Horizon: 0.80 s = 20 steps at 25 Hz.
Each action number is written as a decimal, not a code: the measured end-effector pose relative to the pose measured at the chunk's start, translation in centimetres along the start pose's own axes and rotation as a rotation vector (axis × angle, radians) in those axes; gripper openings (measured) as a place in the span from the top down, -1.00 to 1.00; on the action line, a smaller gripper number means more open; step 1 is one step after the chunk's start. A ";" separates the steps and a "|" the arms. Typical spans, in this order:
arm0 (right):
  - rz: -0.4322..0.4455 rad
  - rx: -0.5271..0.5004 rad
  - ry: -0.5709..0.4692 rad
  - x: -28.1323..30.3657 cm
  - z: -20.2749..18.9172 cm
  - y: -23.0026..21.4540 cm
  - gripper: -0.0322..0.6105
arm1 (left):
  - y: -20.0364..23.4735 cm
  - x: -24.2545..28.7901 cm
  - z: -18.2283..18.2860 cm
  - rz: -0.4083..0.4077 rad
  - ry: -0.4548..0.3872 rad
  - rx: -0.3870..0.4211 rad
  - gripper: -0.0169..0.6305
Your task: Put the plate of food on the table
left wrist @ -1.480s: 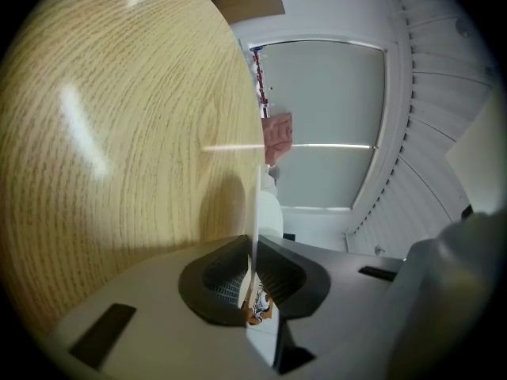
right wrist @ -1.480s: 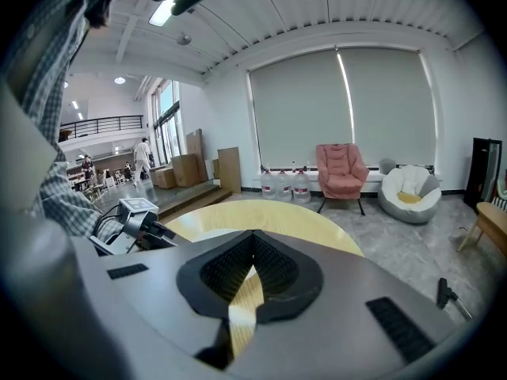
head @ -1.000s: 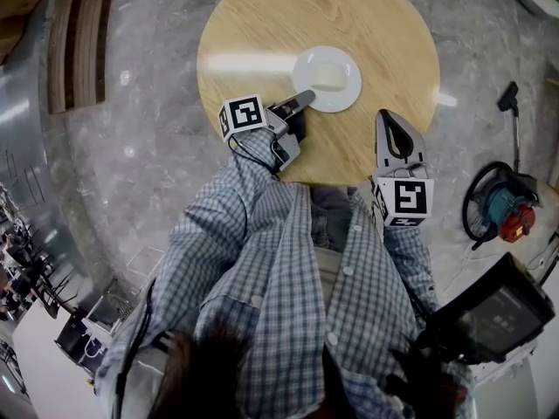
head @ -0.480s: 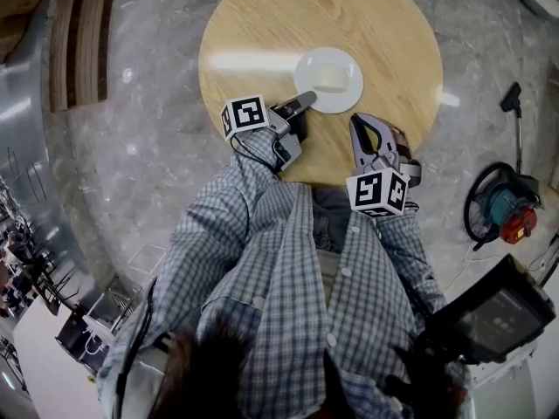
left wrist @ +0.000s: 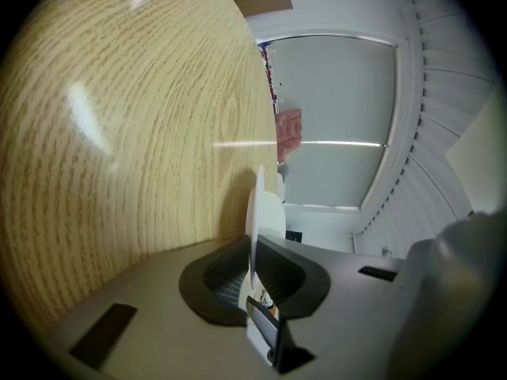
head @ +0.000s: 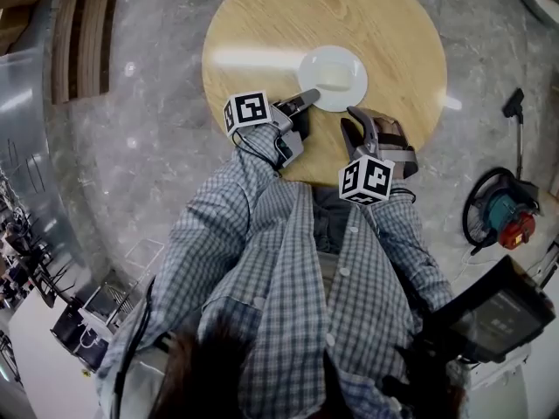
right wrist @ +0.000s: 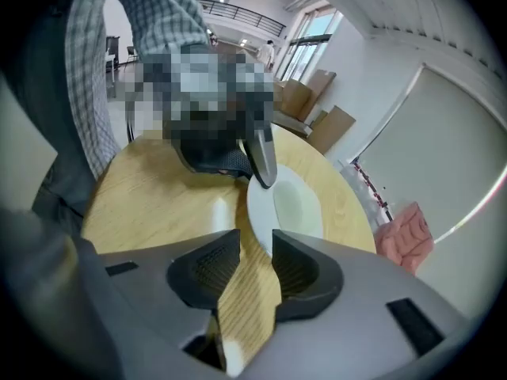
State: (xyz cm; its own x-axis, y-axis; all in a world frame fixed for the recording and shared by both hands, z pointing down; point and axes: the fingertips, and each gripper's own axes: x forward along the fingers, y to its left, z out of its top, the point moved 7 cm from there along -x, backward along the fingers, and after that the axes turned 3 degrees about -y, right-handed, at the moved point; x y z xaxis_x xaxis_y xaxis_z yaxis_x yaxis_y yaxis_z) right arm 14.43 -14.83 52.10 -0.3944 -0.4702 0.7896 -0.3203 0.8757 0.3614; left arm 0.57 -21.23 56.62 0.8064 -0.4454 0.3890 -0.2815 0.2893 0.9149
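A white plate (head: 333,78) with a pale slab of food (head: 331,76) lies flat on the round wooden table (head: 262,24). My left gripper (head: 306,100) is shut on the plate's near-left rim; in the left gripper view the plate (left wrist: 255,204) runs edge-on between the left gripper (left wrist: 253,264) jaws. My right gripper (head: 358,119) hovers low over the table just in front of the plate's near-right edge. In the right gripper view the right gripper (right wrist: 255,253) stands open with only bare wood in the gap, the plate (right wrist: 297,204) just beyond it, and the left gripper (right wrist: 261,161) pinching the rim.
The table stands on a grey marble floor. A vacuum cleaner (head: 500,208) with its hose sits to the right, a dark device (head: 489,317) at the lower right. Wooden planks (head: 83,33) lie at the upper left. Cardboard boxes (right wrist: 317,101) stand beyond the table.
My right gripper has swung left and down from the table's near edge toward the plate, rolling so its marker cube now faces differently. The left gripper and the plate have stayed put.
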 end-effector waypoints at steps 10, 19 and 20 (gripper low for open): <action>-0.028 -0.161 0.005 1.8 0.8 0.7 0.57 | 0.1 -0.2 -0.1 -0.003 -0.001 -0.020 0.87; -0.075 -0.257 0.037 2.2 0.6 0.7 0.74 | 0.1 0.2 0.1 -0.034 0.034 0.017 0.87; -0.077 -0.252 0.037 2.2 0.6 0.7 0.74 | -0.1 0.2 0.1 -0.041 0.040 0.026 0.86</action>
State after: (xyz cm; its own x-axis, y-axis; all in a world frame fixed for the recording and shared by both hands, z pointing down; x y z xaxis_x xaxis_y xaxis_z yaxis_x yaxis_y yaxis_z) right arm 12.85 -15.32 53.82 -0.3438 -0.5366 0.7706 -0.1218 0.8392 0.5300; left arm 0.74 -21.44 56.66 0.8376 -0.4217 0.3472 -0.2611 0.2491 0.9326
